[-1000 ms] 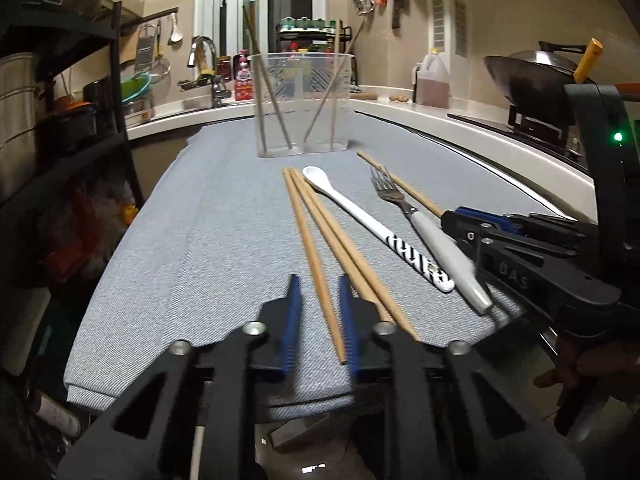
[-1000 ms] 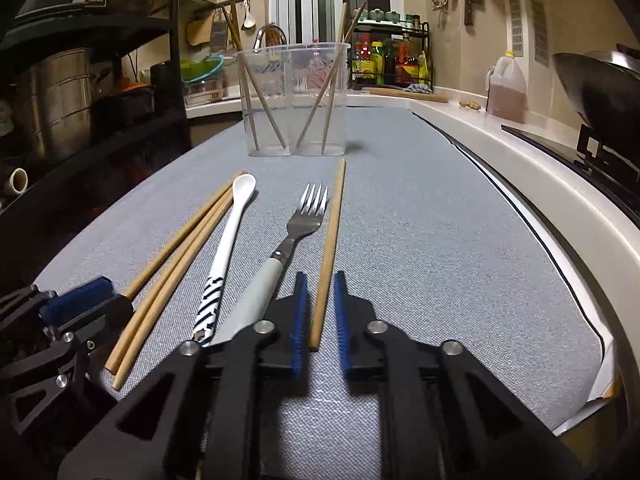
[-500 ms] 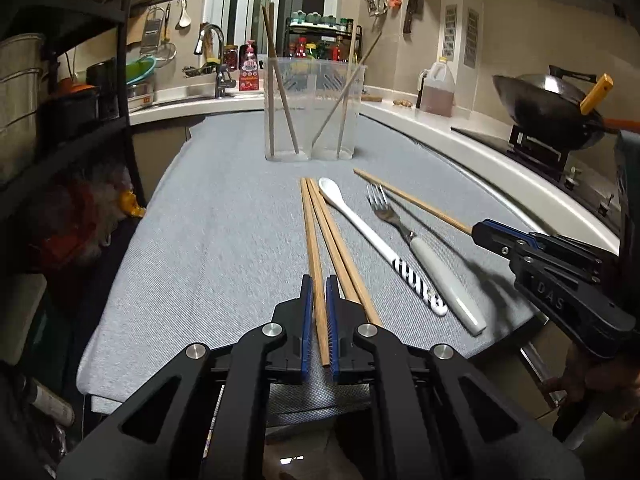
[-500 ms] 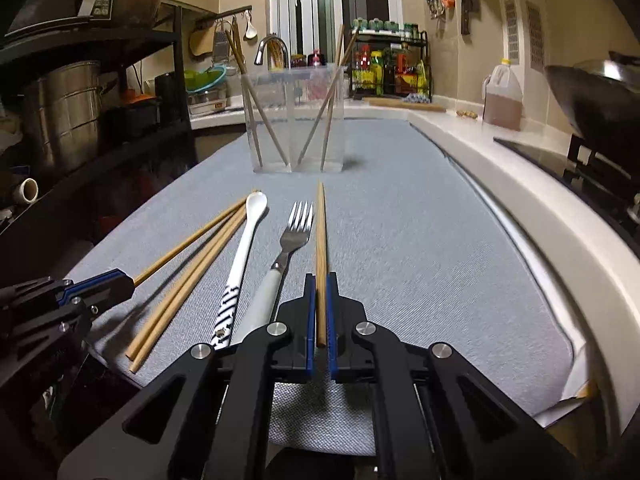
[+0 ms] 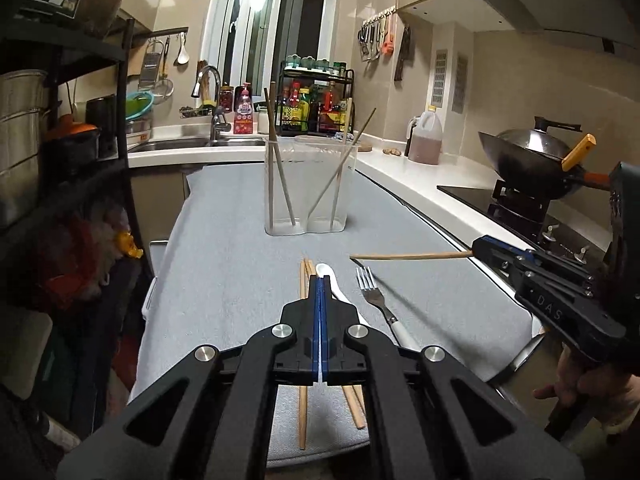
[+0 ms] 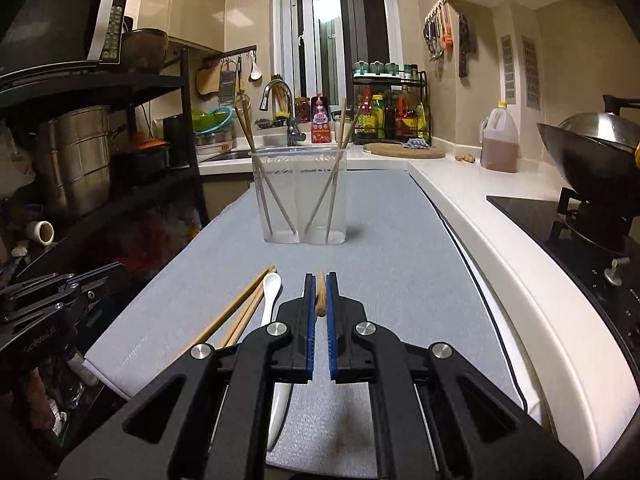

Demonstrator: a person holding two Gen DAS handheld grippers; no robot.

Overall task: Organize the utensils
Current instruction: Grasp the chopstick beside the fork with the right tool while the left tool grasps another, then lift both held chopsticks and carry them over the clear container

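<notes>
My left gripper (image 5: 320, 280) hovers above the near end of the grey mat (image 5: 224, 272). Its jaws are closing, blue pads together, with nothing seen between them. Three loose chopsticks (image 5: 303, 412) lie on the mat under it, beside a white spoon (image 5: 325, 270) and a fork (image 5: 372, 292). My right gripper (image 6: 319, 280) is shut on one chopstick (image 5: 408, 257), held level above the mat. The clear two-part holder (image 6: 300, 196) stands farther back with several chopsticks in it. The left gripper (image 6: 116, 270) shows at the left edge of the right wrist view.
A wok (image 5: 532, 156) sits on the stove at the right, past the white counter. An oil jug (image 5: 426, 136) stands by the wall. Black shelving (image 5: 80, 160) with pots lines the left side. A person's hand (image 5: 576, 384) grips the right tool's handle.
Both grippers have risen. The right one lifted its chopstick off the mat. The left pads closed fully while the three chopsticks stayed lying on the mat.
</notes>
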